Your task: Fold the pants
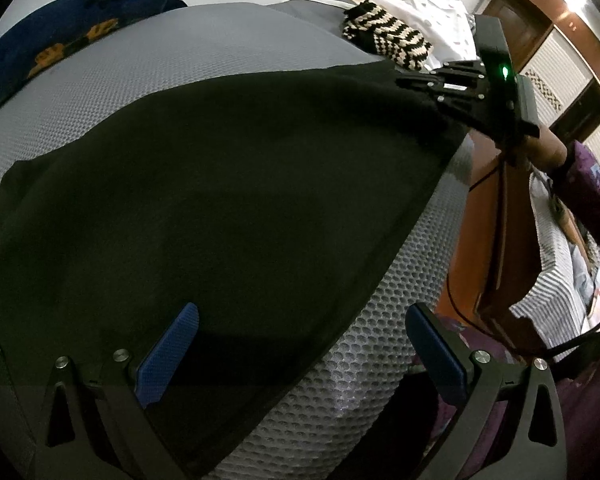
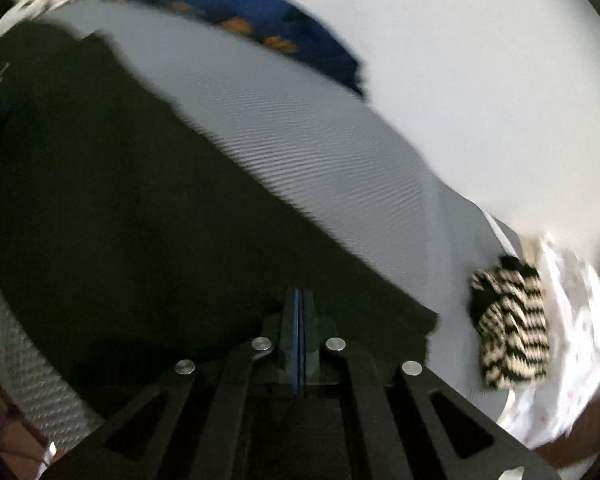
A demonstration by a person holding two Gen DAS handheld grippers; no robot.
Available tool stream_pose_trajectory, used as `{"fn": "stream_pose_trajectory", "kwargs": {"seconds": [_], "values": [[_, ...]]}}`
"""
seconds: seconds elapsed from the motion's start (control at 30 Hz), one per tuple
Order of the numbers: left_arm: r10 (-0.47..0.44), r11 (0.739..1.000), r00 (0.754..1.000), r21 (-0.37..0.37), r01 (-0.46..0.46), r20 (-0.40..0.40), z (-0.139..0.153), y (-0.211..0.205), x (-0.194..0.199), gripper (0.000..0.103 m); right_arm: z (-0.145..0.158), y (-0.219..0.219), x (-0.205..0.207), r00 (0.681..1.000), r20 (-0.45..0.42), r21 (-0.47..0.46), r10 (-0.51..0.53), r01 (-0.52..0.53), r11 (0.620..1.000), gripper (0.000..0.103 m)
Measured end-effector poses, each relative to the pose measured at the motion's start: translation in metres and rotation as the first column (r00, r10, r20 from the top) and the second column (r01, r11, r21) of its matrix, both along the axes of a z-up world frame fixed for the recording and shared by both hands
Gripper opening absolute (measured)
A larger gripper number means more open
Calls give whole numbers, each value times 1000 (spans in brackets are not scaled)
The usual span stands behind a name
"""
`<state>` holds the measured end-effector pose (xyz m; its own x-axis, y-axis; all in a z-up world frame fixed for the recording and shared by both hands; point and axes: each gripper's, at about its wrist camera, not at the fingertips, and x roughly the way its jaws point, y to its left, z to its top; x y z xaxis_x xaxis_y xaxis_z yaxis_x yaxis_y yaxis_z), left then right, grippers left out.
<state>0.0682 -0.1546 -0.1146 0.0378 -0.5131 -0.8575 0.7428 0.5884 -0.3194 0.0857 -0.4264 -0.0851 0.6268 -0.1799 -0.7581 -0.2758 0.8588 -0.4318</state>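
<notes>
Black pants (image 1: 220, 200) lie spread over a grey mesh-covered mattress (image 1: 112, 76). My left gripper (image 1: 300, 344) is open, its blue pads (image 1: 168, 360) hovering over the near edge of the pants and holding nothing. My right gripper (image 1: 432, 80) shows at the far right corner of the pants in the left wrist view. In the right wrist view the pants (image 2: 120, 220) fill the left half, and my right gripper (image 2: 299, 300) has its jaws closed together on the pants' edge.
A black-and-white striped knit piece (image 1: 388, 40) (image 2: 508, 328) and a white garment (image 1: 416, 4) lie at the mattress's far right. A blue cloth with orange print (image 1: 68, 32) (image 2: 260, 20) lies at the back. The mattress edge and wooden furniture (image 1: 484, 216) are on the right.
</notes>
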Motion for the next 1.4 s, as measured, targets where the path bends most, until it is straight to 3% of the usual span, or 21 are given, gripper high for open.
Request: {"fn": "stream_pose_trajectory", "kwargs": {"seconds": [0.07,0.1,0.13,0.17,0.2,0.23,0.33,0.4,0.5,0.63,0.7,0.73,0.9,0.97,1.03,1.17,1.27,1.3,1.33,1.37,1.4], "values": [[21,1000,999,-19,-22,-27,2,3,4,102,7,-27,-2,997,-10,143,-83,84,986,0],[35,999,998,-33,-36,-50,2,7,6,102,13,-50,-3,991,-28,279,-127,130,951,2],[52,997,995,-51,-57,-81,3,10,10,102,16,-71,-5,986,-73,412,-148,165,896,11],[70,995,992,-69,-77,-108,4,14,14,102,14,-105,-6,969,-157,580,-191,248,776,21],[93,990,986,-95,-107,-142,5,18,19,102,13,-123,-12,954,-182,642,-238,299,706,44],[111,984,979,-119,-133,-171,6,21,23,102,12,-146,-23,938,-191,708,-291,337,621,50],[135,957,956,-214,-193,-261,12,30,34,102,6,-180,-50,908,-194,756,-372,379,533,50],[134,954,947,-220,-203,-291,11,30,36,102,0,-196,-65,900,-207,791,-383,384,476,50],[131,957,954,-218,-193,-271,14,23,36,102,0,-193,-71,912,-192,791,-363,363,493,50],[108,962,977,-229,-149,-182,29,3,35,102,-5,-173,-63,930,-192,755,-313,344,559,49],[102,968,987,-217,-128,-124,33,-3,34,102,-12,-161,-55,929,-220,679,-297,365,638,50],[101,971,989,-207,-122,-108,32,-7,33,102,-11,-157,-54,936,-205,669,-286,348,657,50],[128,973,983,-177,-150,-132,8,-14,45,102,-7,-151,-46,958,-202,709,-202,286,644,52],[142,972,976,-164,-169,-164,-4,-9,47,102,-7,-156,-44,964,-199,755,-177,266,599,52],[142,968,978,-186,-169,-150,-5,-2,44,102,-9,-159,-43,966,-202,774,-164,260,578,52],[106,982,989,-146,-120,-103,-5,-5,37,102,-16,-172,-34,952,-251,790,-177,307,531,53],[76,990,995,-117,-82,-60,-4,-8,30,102,-17,-180,-27,945,-279,786,-173,328,524,53],[71,991,996,-111,-76,-48,-4,-8,27,102,-16,-178,-26,946,-282,779,-158,322,539,54],[70,991,997,-110,-74,-42,-4,-7,26,102,-15,-175,-23,949,-286,763,-136,311,566,47],[69,991,997,-109,-73,-37,-5,-8,26,102,-14,-168,-21,952,-285,733,-116,294,613,39],[68,992,997,-107,-71,-32,-5,-7,26,102,-13,-159,-18,952,-290,694,-100,282,663,22]]}}
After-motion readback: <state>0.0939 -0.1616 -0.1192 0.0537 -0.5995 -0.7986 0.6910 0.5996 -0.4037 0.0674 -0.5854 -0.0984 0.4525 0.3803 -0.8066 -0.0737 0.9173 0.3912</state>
